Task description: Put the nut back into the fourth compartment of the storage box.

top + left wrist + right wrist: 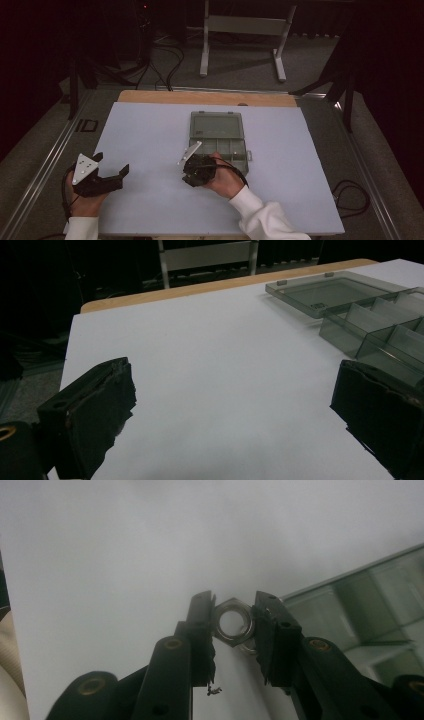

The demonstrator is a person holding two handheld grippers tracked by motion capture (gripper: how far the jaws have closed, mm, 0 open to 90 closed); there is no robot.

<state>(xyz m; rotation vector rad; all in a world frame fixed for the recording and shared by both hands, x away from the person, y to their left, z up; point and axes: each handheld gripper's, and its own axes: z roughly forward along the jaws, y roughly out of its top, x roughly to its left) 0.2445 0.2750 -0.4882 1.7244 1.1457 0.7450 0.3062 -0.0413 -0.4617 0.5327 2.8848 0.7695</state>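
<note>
The right gripper view brings out what the high view is too far off to resolve: a silver hexagonal metal nut [233,622] pinched between the two black jaws of the right hand-held gripper [233,625], its hole facing the camera and its flat sides pressed against each jaw. Behind it lies the pale blue surface [125,555], and at the right edge part of the grey translucent plastic compartment box [360,610].

In the high view the right hand-held gripper [196,167] sits at the near left corner of that box [219,135], which lies open with its lid folded back flat towards the far side. The nut itself cannot be made out there.

The left hand-held gripper [111,169] is held well apart, near the surface's [150,130] left front. The left gripper view shows its jaws spread wide with bare surface [210,355] between them, and the box's divided compartments [370,325] to the right.
</note>
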